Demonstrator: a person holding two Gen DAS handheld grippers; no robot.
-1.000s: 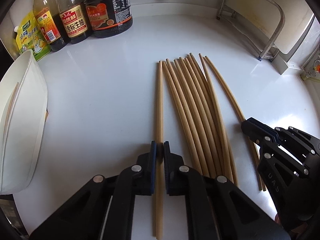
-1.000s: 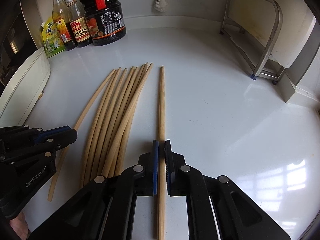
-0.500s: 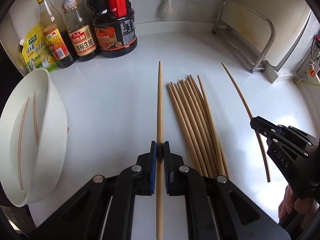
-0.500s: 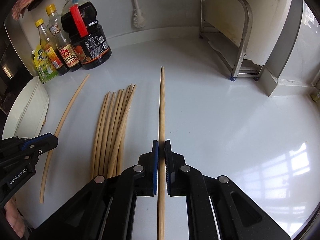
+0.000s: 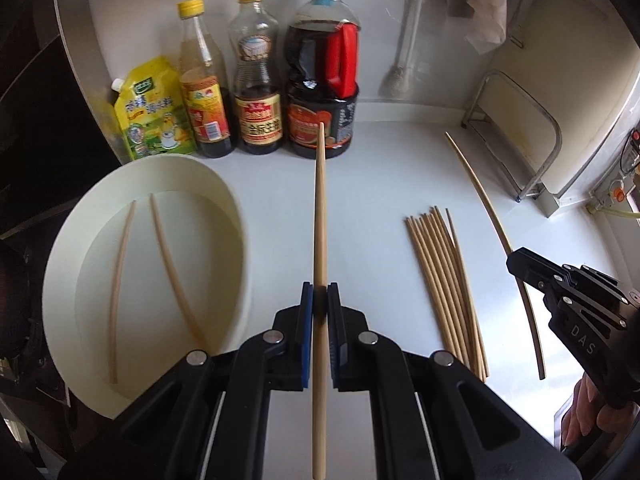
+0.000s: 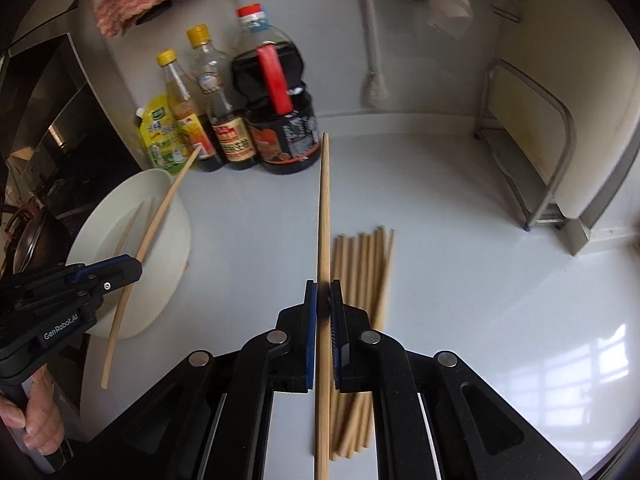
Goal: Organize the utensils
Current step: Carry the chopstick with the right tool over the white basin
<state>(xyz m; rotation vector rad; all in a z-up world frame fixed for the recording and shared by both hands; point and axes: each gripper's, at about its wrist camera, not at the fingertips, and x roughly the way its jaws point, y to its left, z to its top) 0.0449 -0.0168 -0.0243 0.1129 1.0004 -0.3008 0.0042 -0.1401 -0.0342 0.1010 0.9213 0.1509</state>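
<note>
My left gripper is shut on one wooden chopstick, held in the air and pointing towards the bottles. Just left of it stands a white bowl with two chopsticks lying inside. A pile of several chopsticks lies on the white counter to the right. My right gripper is shut on another chopstick, lifted above that pile. The right wrist view shows the left gripper with its chopstick over the bowl. The right gripper appears at the left wrist view's right edge.
Three sauce bottles and a yellow-green pouch line the back wall. A metal rack with a white board stands at the back right. A dark stove area lies left of the counter edge. A hand grips each handle.
Both grippers have risen from the counter, each lifting its chopstick out of the pile. The left one has shifted left next to the bowl, which is now in fuller view.
</note>
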